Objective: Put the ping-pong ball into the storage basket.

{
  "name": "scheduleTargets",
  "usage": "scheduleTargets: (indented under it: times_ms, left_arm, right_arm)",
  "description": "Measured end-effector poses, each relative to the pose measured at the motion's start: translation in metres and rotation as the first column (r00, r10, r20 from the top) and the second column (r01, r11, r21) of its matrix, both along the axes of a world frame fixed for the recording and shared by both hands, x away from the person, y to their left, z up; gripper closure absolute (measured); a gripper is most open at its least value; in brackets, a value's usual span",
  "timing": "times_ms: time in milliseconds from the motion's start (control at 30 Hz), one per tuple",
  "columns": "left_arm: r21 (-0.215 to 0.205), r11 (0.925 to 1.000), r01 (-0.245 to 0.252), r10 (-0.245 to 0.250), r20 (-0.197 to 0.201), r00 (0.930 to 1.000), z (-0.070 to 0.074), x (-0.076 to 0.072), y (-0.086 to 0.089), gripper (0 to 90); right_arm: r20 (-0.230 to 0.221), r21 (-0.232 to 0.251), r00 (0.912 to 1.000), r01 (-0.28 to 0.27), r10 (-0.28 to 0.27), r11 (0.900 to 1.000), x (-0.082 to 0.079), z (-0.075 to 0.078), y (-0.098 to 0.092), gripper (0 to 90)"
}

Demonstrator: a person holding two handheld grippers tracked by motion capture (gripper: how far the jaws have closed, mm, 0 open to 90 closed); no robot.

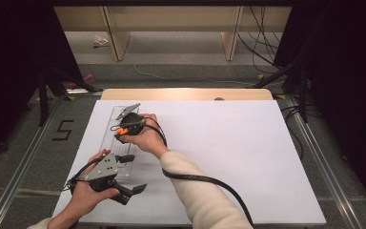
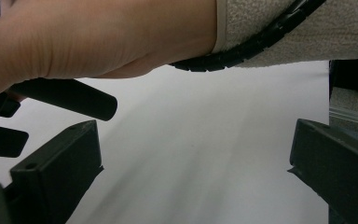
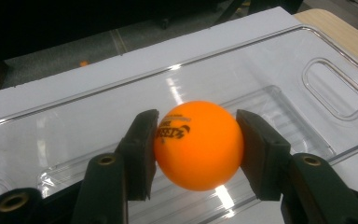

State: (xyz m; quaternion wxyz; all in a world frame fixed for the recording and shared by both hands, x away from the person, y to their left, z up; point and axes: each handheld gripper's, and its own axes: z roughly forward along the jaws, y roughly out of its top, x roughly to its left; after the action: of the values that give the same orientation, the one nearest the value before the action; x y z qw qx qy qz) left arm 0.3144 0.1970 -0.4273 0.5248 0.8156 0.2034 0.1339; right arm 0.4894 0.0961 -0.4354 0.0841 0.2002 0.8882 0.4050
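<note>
The right claw (image 3: 198, 149) has its two black jaws pressed against the sides of an orange ball (image 3: 198, 145), which bears dark printed lettering on its upper left. Ball and claw hang just above a clear plastic tray (image 3: 335, 88) with a ribbed floor and an oval handle cut-out near one end. In the high view the right claw (image 1: 120, 134) reaches across from the right arm to that tray (image 1: 108, 125), which lies lengthwise near the left edge of a white sheet (image 1: 228, 152) covering the counter (image 1: 186, 93). The left claw (image 1: 131, 174) sits nearer the person, just beside the tray's near end, its jaws spread wide with nothing between them, over the white sheet.
</note>
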Motion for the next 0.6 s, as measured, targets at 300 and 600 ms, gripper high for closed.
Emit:
scheduleTargets:
  times_ms: [300,600]
  left_arm:
    - [0.0,1.0,0.001,-0.001,0.0,1.0,0.0001,-0.0001,0.0,1.5]
    - [0.0,1.0,0.002,-0.002,0.0,1.0,0.0001,-0.0001,0.0001,1.5]
  right_arm:
    - [-0.002,-0.002,1.0,-0.002,0.002,1.0,-0.0003,-0.0013,0.0021,51.3]
    - [-0.005,-0.003,1.0,-0.003,0.003,1.0,-0.0007,-0.0027,0.0041,51.3]
